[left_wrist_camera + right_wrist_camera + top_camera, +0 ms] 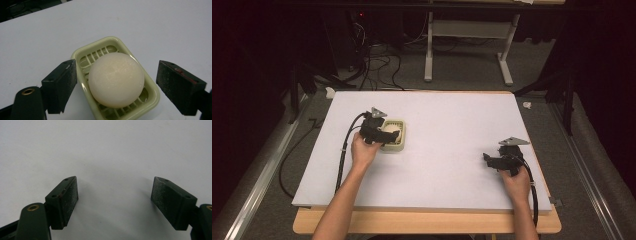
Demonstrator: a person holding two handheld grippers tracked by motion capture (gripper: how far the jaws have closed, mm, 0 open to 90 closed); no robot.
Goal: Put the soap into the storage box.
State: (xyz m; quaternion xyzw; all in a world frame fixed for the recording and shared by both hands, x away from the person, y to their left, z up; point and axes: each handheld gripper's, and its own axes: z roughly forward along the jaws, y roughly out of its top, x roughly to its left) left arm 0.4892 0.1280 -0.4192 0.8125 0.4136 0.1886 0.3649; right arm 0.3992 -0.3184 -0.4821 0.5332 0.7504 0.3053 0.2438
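the left gripper [116, 86] is held with its jaws spread wide, one on each side of a pale green soap dish [152, 87], and nothing is gripped; no contact between the pads and the dish is seen. a round, cream-white bar of soap [116, 79] is carried on the slatted floor of the dish, toward its near end. in the high view the left gripper [374, 127] is seen at the left edge of the dish [398, 145], left of the table's centre, and is grasped by the left hand [362, 151]. the right gripper [114, 200] is likewise held wide open and empty above the bare white table surface [107, 150]. in the high view it [502, 159] is placed near the right edge of the table [447, 165], well apart from the dish, and is grasped by the right hand [517, 181]. a cable [343, 155] is trailed from the left gripper toward the near edge.
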